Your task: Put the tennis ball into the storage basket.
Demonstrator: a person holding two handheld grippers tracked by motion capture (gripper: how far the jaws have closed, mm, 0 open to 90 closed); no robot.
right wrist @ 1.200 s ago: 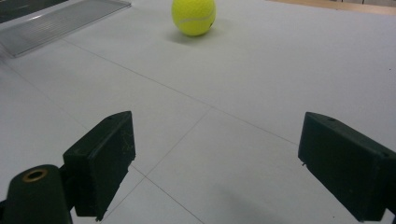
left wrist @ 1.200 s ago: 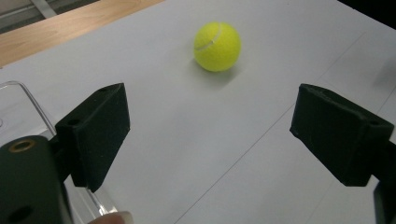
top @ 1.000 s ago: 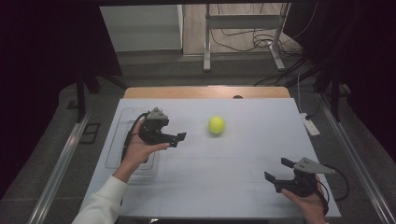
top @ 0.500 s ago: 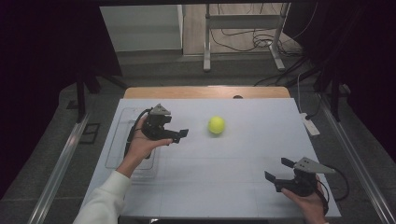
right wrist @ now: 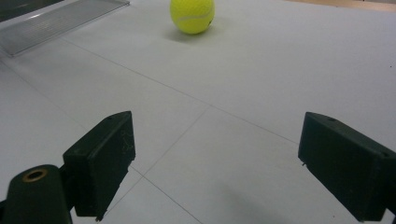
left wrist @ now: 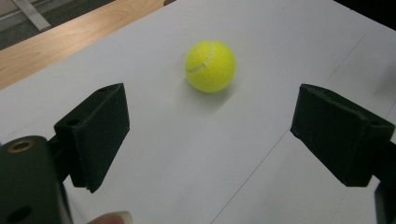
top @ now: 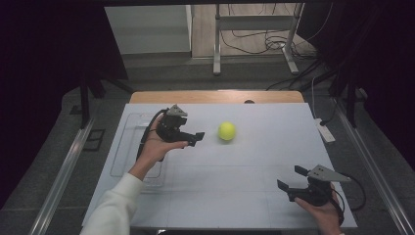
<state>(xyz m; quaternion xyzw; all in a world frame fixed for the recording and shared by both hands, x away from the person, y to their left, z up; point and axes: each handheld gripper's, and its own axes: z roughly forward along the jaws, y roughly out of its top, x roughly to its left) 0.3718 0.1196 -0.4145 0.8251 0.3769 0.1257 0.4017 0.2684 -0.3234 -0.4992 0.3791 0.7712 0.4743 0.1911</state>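
Note:
A yellow tennis ball rests on the white table top, a little right of centre at the back. My left gripper is held just left of it, jaws wide open and pointing at the ball, which lies a short way beyond the fingertips. Nothing is between those jaws. At the front right my right gripper stands open and empty above the table, with the ball far ahead of it.
A clear plastic tray lies flat at the table's left side, under the left forearm; its edge shows in the right gripper view. A wooden strip runs along the far edge. A white power strip sits off the right edge.
My left gripper has crept to the right, closing on the ball. The ball and my right gripper have stayed where they were.

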